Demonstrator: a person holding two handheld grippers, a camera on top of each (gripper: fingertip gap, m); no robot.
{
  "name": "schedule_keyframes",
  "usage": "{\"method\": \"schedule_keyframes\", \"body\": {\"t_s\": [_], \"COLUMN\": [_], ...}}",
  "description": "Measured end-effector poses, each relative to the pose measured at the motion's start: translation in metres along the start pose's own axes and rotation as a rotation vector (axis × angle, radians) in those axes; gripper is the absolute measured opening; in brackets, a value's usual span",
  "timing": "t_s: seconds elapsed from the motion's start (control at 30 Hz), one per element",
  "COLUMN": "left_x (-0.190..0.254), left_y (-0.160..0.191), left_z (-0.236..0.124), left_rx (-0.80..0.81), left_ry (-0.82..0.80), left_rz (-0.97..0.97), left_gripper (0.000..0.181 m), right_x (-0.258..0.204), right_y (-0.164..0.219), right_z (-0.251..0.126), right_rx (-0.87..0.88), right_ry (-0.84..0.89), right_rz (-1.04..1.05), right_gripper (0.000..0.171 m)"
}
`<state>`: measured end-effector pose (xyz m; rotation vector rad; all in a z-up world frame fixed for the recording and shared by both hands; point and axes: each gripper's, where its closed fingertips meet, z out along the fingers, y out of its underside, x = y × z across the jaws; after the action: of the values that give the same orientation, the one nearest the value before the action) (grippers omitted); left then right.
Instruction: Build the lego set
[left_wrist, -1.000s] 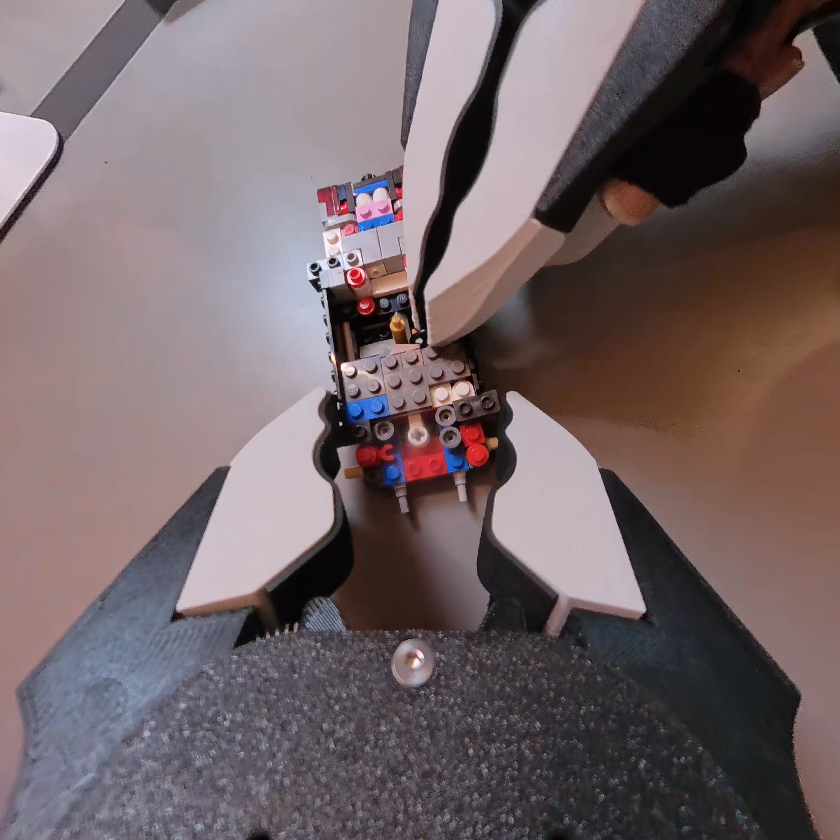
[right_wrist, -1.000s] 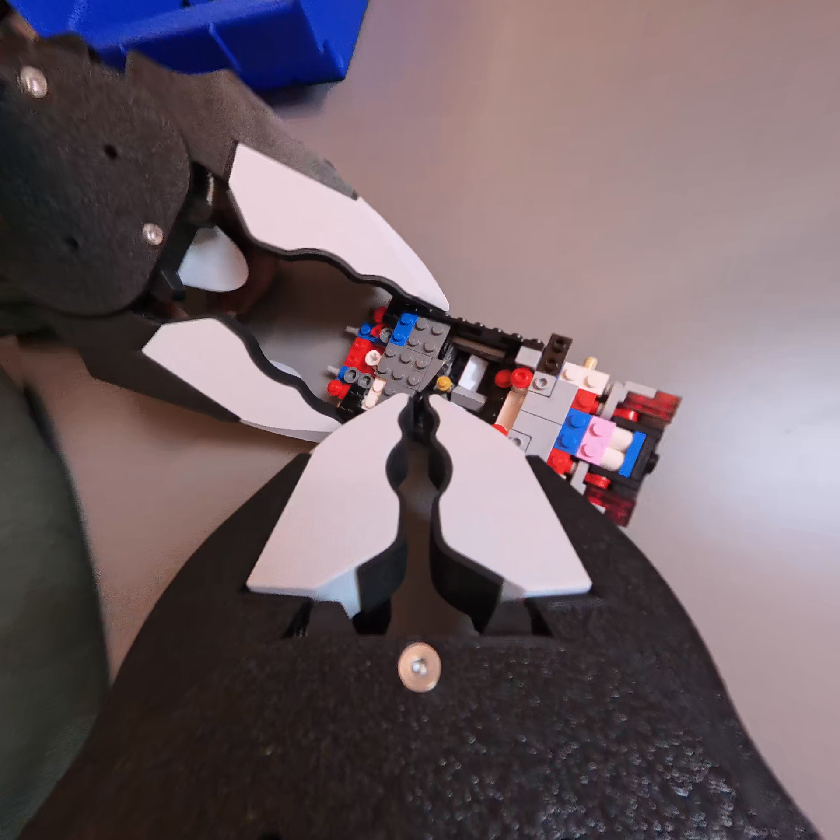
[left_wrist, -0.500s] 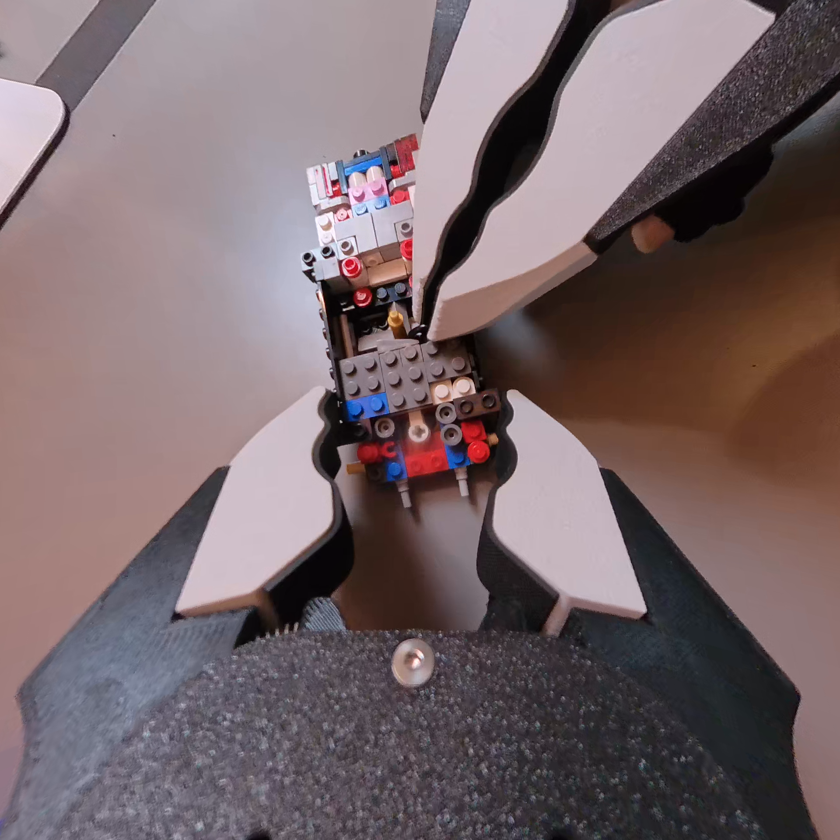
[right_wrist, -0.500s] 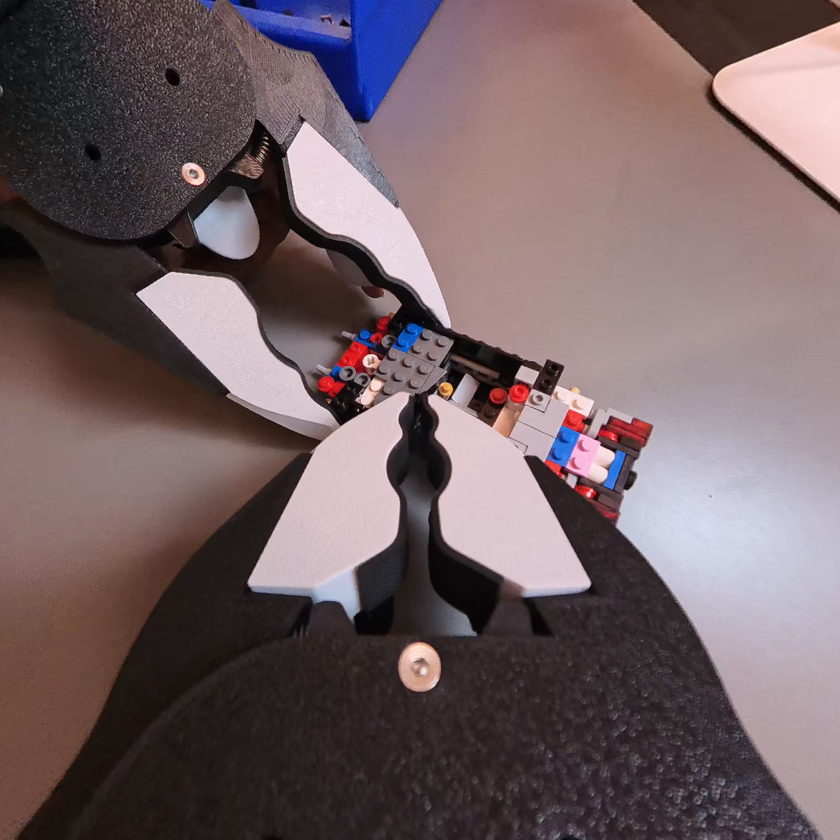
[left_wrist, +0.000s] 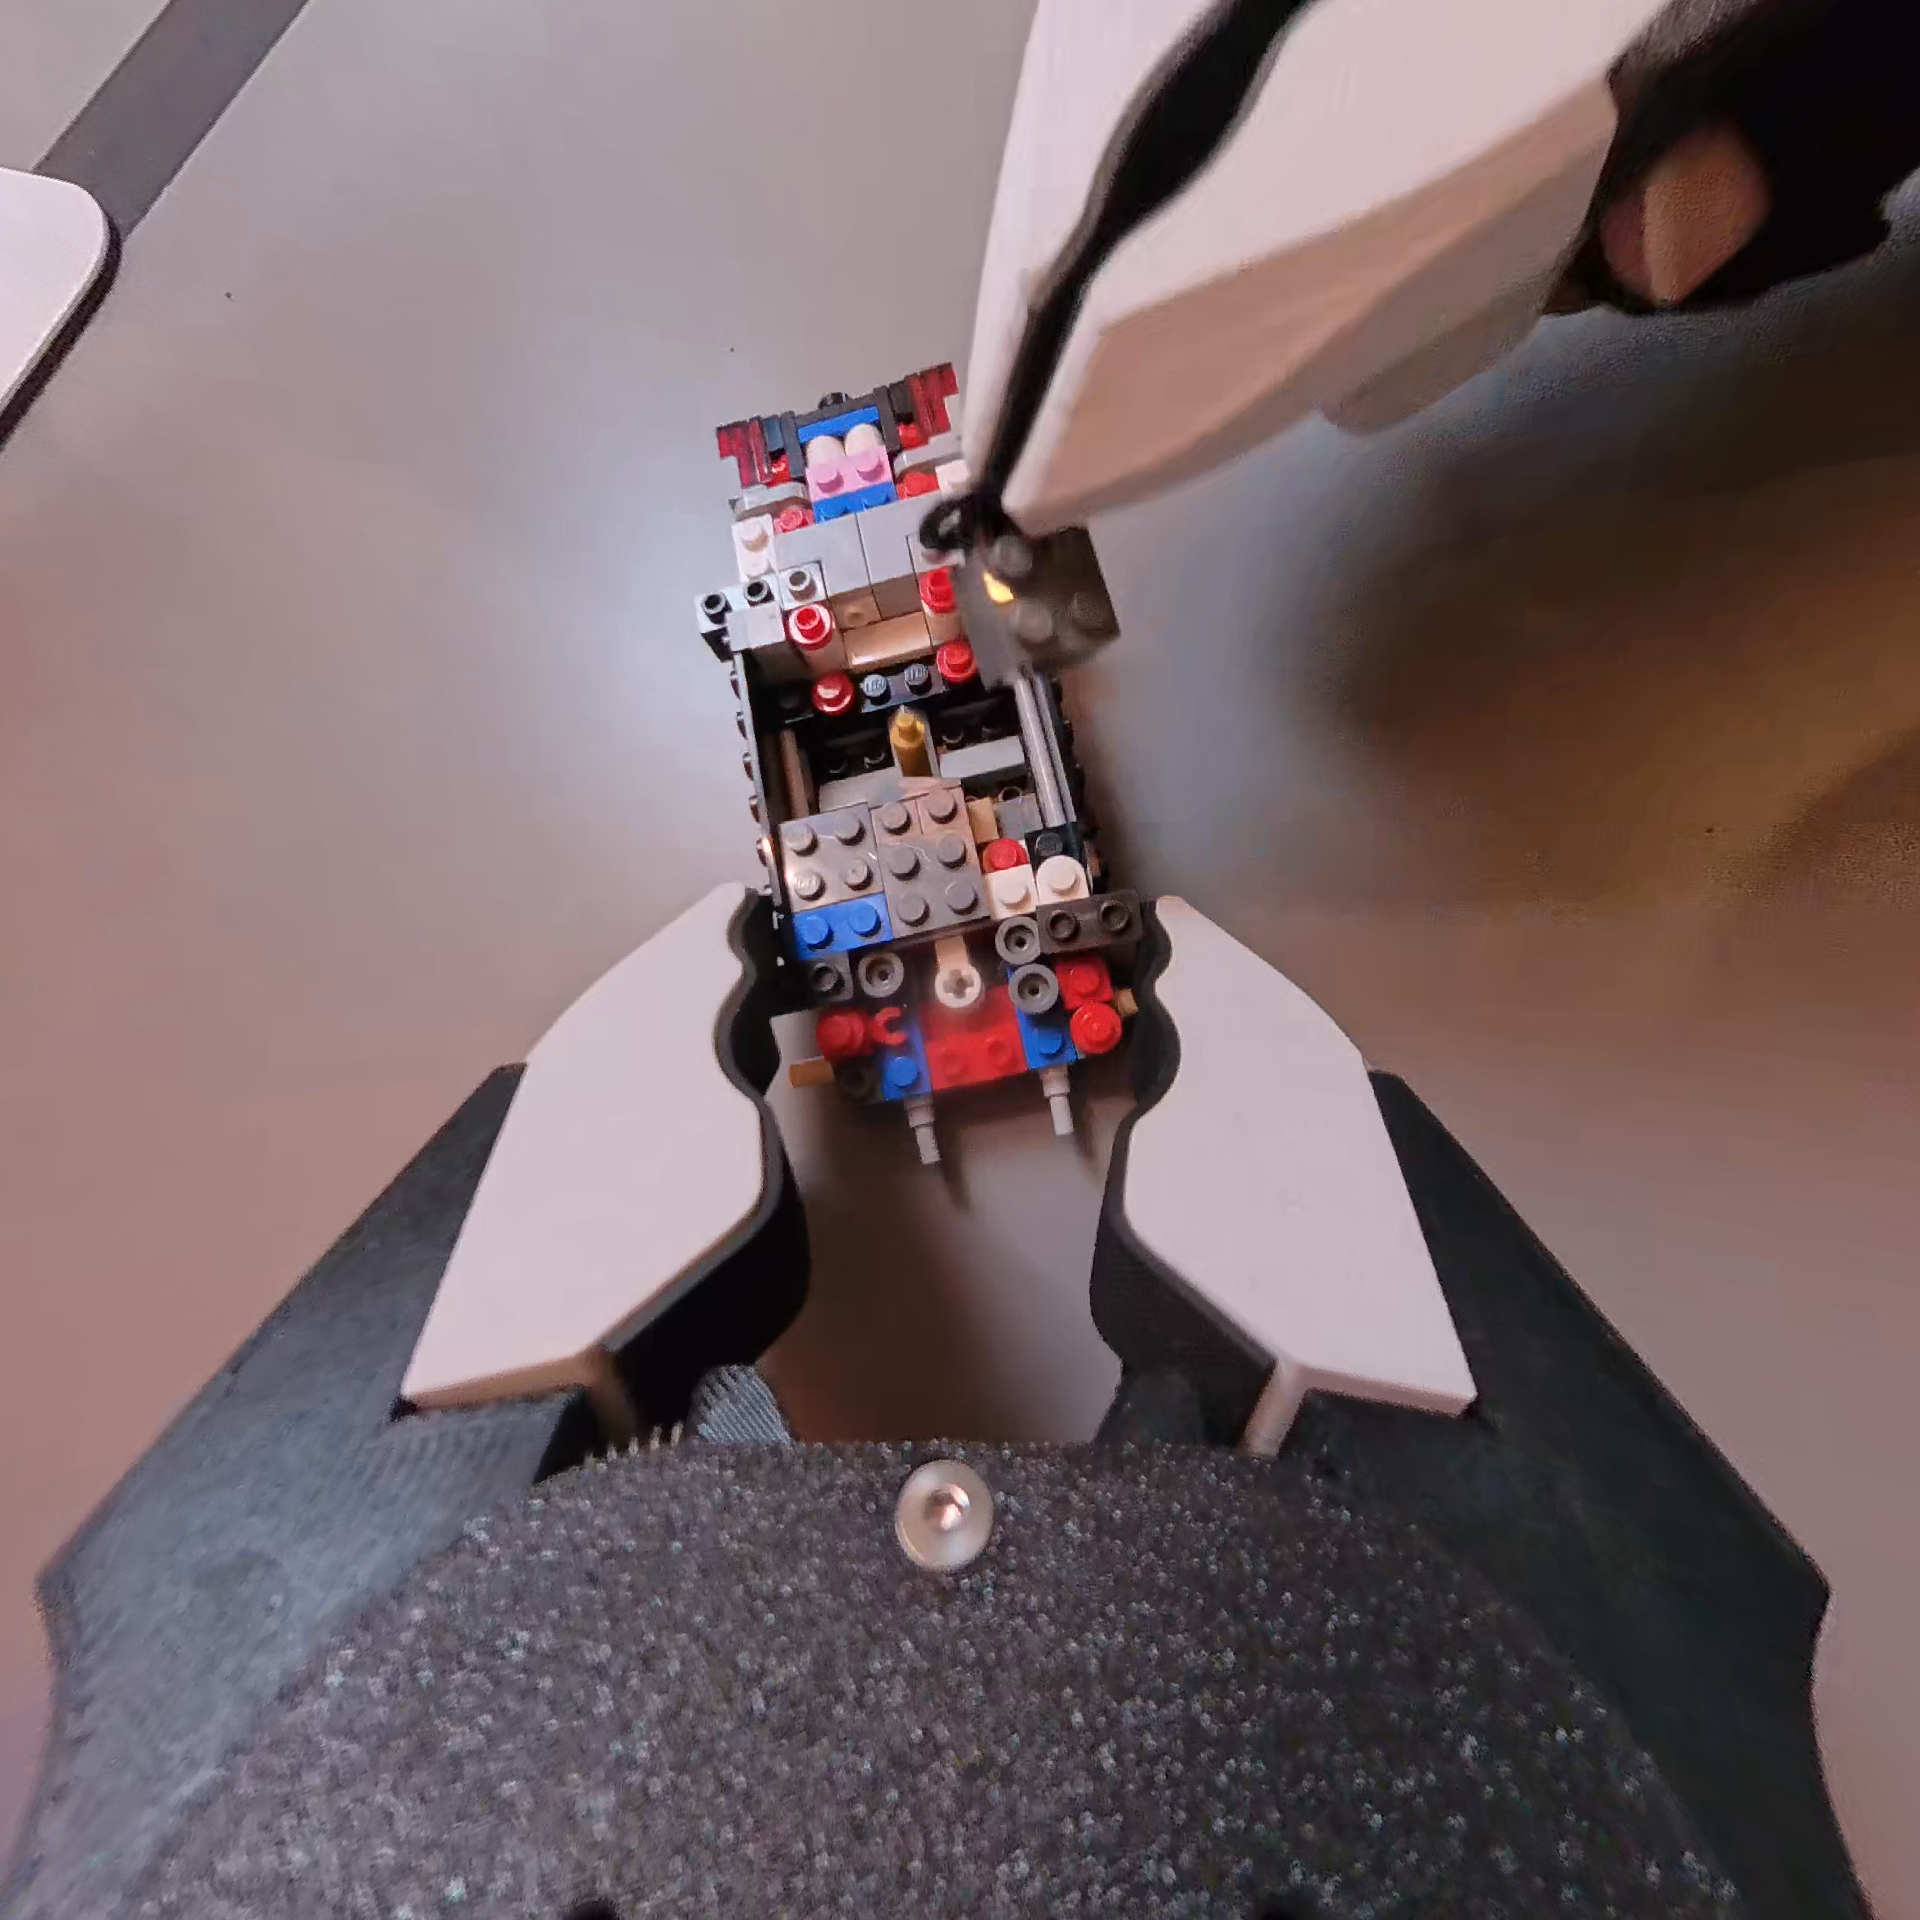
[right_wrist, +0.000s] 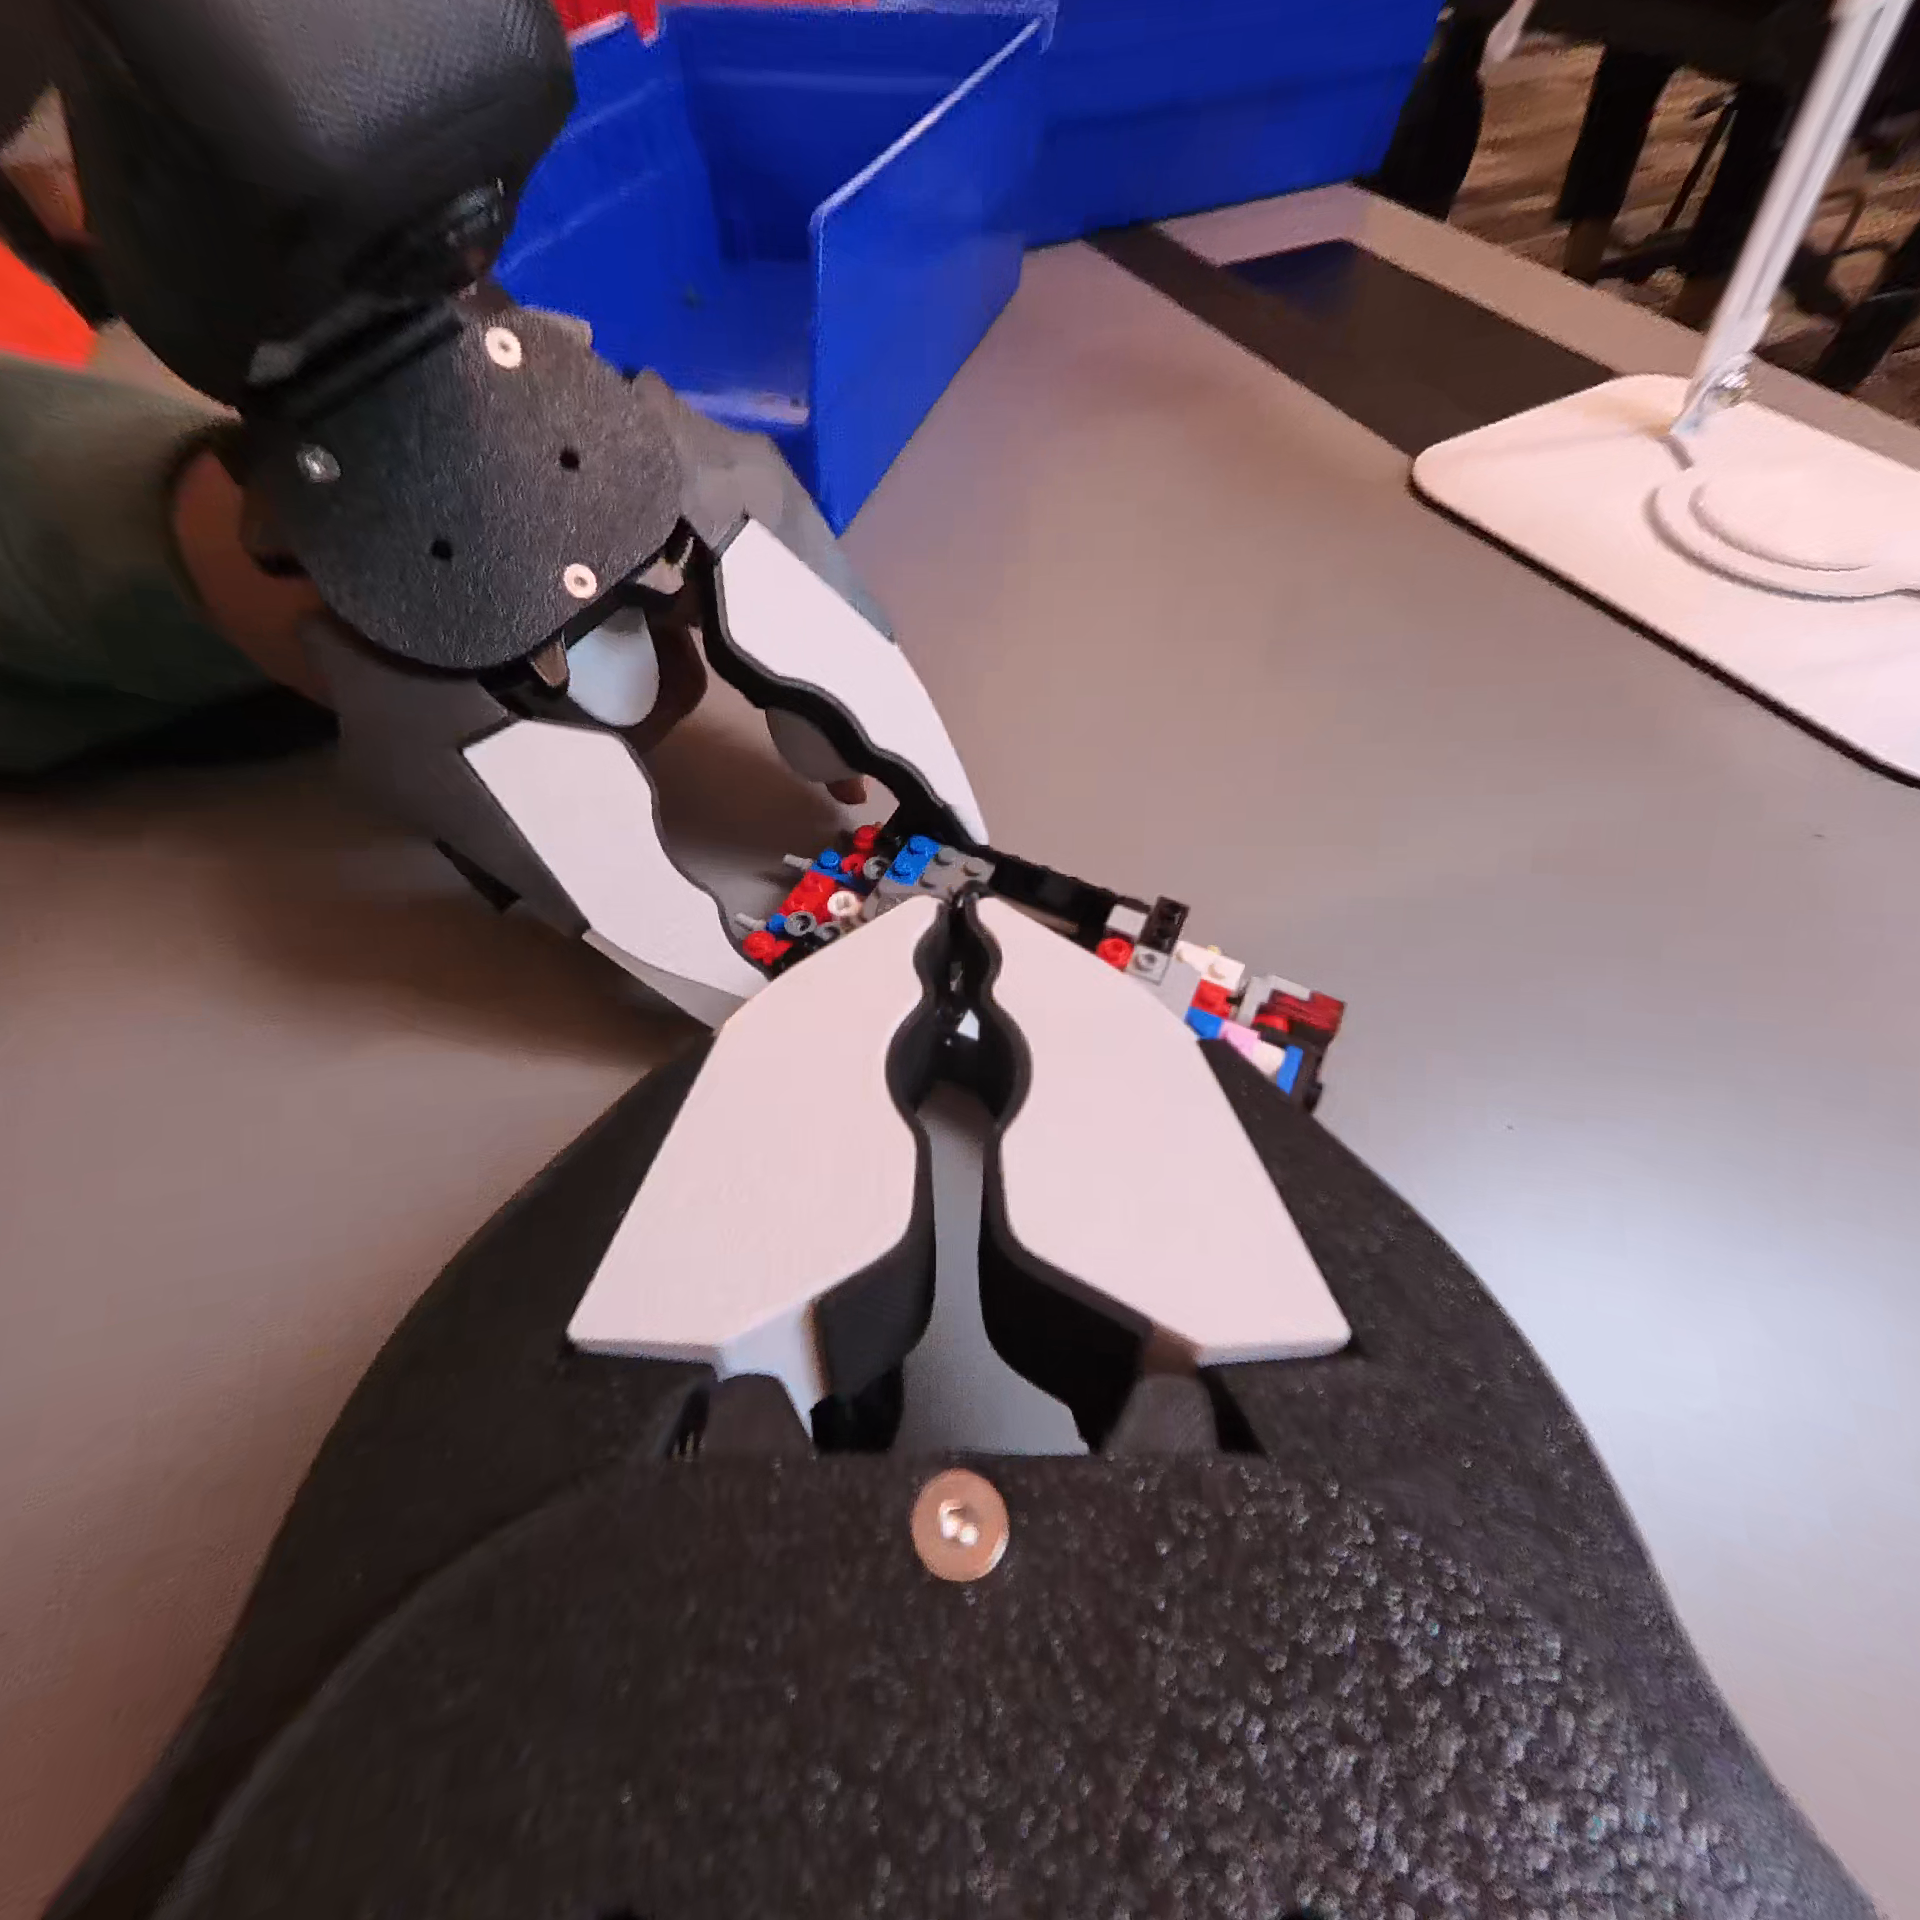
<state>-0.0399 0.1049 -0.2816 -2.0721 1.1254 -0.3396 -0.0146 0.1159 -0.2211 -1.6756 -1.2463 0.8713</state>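
The lego model (left_wrist: 914, 790), a long multicoloured build, lies on the grey table. My left gripper (left_wrist: 945, 956) is shut on its near end, one finger against each side. My right gripper (left_wrist: 977, 520) comes in from the upper right, shut, with a dark grey studded plate (left_wrist: 1044, 613) hanging from its tips above the model's far right side. In the right wrist view my right gripper (right_wrist: 961, 904) is shut and its fingers hide the plate. Beyond it lie the model (right_wrist: 1153, 935) and my left gripper (right_wrist: 862, 904) clamped on its end.
A blue bin (right_wrist: 914, 260) stands behind the left gripper. A white lamp base (right_wrist: 1714, 551) sits at the right; its corner also shows in the left wrist view (left_wrist: 42, 270). A person's green sleeve (right_wrist: 83, 571) is at the left edge. About 7 cm separates my left fingertips from my right.
My right gripper has risen and moved toward the model's far end, taking a dark grey plate off the model. Red and white studs now show where it sat. My left gripper has kept its hold.
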Motion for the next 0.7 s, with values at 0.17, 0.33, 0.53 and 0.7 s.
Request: {"method": "schedule_keyframes", "body": {"t_s": [0.17,0.33,0.53,0.7], "left_x": [-0.002,-0.005,0.000,0.003], "left_y": [-0.003,-0.005,-0.007,-0.010], "left_z": [0.003,0.004,0.006,0.009], "left_rx": [0.035,0.056,0.072,0.084], "left_ry": [0.030,0.071,0.121,0.219], "left_rz": [0.053,0.081,0.149,0.246], "left_gripper": [0.066,0.066,0.066,0.066], "right_x": [0.008,0.012,0.013,0.017], "right_y": [-0.002,-0.004,-0.005,-0.007], "right_z": [-0.001,-0.001,-0.001,-0.002], "right_rx": [0.037,0.053,0.055,0.067], "right_ry": [0.000,0.012,0.028,0.048], "right_rz": [0.060,0.083,0.086,0.098], "right_gripper": [0.001,0.002,0.002,0.002]}}
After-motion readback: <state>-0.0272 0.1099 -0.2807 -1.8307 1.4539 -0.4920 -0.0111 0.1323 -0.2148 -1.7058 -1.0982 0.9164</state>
